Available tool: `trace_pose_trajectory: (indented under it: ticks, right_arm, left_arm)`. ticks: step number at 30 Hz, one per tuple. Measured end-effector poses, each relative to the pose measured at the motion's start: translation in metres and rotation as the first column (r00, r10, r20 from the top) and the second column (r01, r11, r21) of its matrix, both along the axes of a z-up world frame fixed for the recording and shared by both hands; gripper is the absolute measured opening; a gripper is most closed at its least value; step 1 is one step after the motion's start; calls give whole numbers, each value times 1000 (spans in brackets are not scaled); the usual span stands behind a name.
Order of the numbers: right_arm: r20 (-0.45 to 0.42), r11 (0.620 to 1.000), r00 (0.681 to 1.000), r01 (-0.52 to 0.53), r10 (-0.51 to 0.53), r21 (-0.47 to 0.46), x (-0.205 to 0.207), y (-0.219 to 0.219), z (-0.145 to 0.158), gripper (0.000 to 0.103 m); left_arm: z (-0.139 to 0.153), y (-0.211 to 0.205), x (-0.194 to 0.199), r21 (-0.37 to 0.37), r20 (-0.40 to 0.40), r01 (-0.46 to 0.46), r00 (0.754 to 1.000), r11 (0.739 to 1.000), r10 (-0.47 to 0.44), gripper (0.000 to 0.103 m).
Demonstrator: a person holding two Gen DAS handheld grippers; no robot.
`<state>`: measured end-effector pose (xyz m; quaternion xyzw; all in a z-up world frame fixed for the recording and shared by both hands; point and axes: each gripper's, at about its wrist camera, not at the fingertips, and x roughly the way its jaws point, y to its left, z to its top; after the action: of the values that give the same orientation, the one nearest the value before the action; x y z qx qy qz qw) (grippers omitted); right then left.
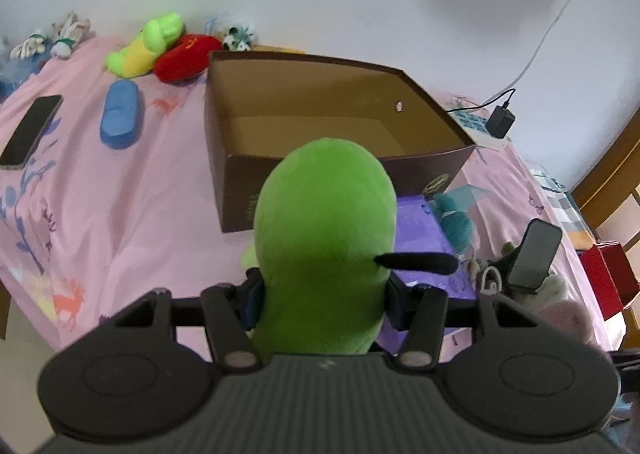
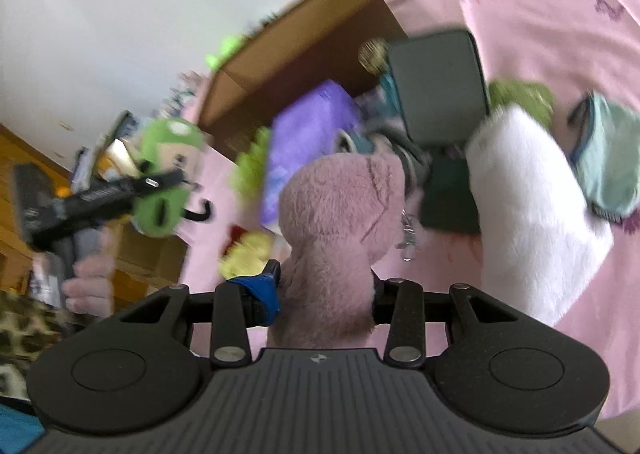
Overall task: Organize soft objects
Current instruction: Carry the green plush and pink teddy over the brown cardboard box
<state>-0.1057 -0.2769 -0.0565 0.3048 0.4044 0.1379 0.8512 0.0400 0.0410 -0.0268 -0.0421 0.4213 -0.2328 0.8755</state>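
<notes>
Left gripper [image 1: 320, 294] is clamped on a green plush toy [image 1: 324, 230], which stands up between its fingers and hides much of what lies straight ahead. Beyond and slightly above the toy sits the open cardboard box [image 1: 424, 173], and its floor, as far as it shows, looks bare; so the sorting appears barely begun, with this green toy likely the first to go in. Far off to the gripper's left on the pink bedsheet [image 1: 120, 213] lie a dark phone [image 1: 30, 131], then a blue plush [image 1: 120, 119], a green-and-yellow plush [image 1: 144, 45] and a red plush [image 1: 186, 57] near the box's far left corner, all still outside it. To the gripper's right a purple flat item [image 1: 420, 230], a teal plush [image 1: 456, 223] and a dark device [image 1: 536, 254] crowd the sheet just this side of the box. The box's near wall is the edge to clear: the toy must go up and over it, and the room above looks open. Right gripper [image 2: 324, 294] is closed around a pink furry plush [image 2: 340, 213], with a white furry part [image 2: 528, 221] to its right; whether that belongs to the same toy I cannot tell. That view is blurred. To its left the other gripper shows with the green toy, a hand [image 2: 86, 282] beneath it; ahead are the purple item, the box and a dark device, a cluttered patch with little free sheet.
</notes>
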Motion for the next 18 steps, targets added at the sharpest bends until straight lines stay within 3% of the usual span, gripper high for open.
trace_pose_trajectory:
  ticks: [8, 18]
  right_arm:
    - [140, 999, 990, -28, 23, 35, 13, -3, 37, 23]
    - [282, 996, 956, -87, 82, 3, 67, -2, 87, 23]
  left_arm:
    - [14, -10, 6, -27, 30, 24, 999, 999, -23, 57]
    - [33, -21, 27, -20, 75, 8, 997, 1000, -6, 57]
